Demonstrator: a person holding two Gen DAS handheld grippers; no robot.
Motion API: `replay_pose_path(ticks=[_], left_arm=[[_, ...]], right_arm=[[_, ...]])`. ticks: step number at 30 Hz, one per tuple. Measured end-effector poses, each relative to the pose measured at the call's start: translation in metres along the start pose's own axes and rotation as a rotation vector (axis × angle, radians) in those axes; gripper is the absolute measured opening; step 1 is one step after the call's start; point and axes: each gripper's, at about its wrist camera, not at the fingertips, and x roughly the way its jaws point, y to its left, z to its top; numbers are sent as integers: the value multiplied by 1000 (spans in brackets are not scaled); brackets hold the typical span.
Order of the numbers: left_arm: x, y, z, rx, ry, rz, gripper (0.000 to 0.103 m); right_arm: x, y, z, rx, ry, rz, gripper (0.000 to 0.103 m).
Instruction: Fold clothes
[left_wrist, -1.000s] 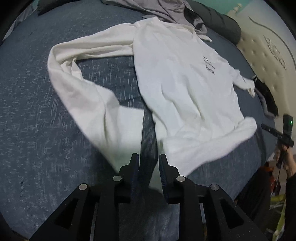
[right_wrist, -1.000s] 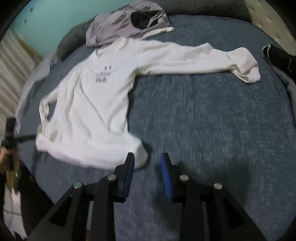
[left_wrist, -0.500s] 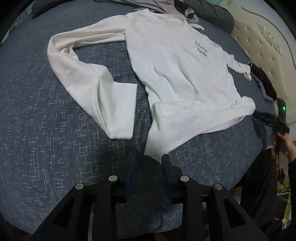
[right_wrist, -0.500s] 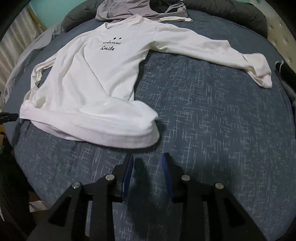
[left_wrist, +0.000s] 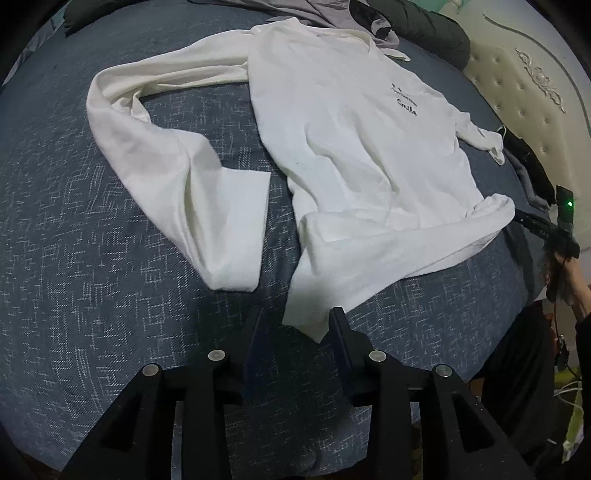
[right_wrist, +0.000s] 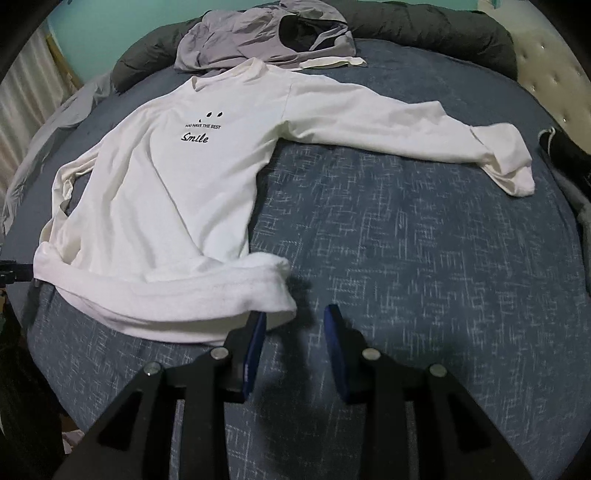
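Observation:
A white long-sleeve shirt (left_wrist: 354, 147) printed "Smile" lies face up on the blue bedspread (left_wrist: 92, 277); it also shows in the right wrist view (right_wrist: 177, 199). Its hem is rolled up. One sleeve (left_wrist: 177, 162) bends back toward me; the other sleeve (right_wrist: 406, 125) stretches out sideways. My left gripper (left_wrist: 297, 326) is open, with the hem's near corner (left_wrist: 314, 325) lying between its fingertips. My right gripper (right_wrist: 293, 325) is open and empty, just in front of the hem's other corner (right_wrist: 273, 291).
A grey garment (right_wrist: 266, 40) and a dark bolster (right_wrist: 424, 33) lie at the far end of the bed. Dark clothing (right_wrist: 569, 155) lies at the right edge by the cream tufted headboard (left_wrist: 535, 92). The right gripper appears in the left wrist view (left_wrist: 554, 225).
Both grippers have pulled back toward the bed's near edge and now sit at the hem's two corners. The near sleeve has dropped from the left gripper and lies on the bed.

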Motion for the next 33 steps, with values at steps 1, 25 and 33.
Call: replay_pose_path(ticks=[1,25,33], left_arm=[[0,-1,1,3,-3,1,39],[14,-18,-3,130,25,103,40],[7,-18,1,144,-5,112,22]], right_arm=[[0,1,2,-3,-2,4,32],[-19,-4,19,12,-18,38,4],[-20,-2,16,10,-21,51,4]])
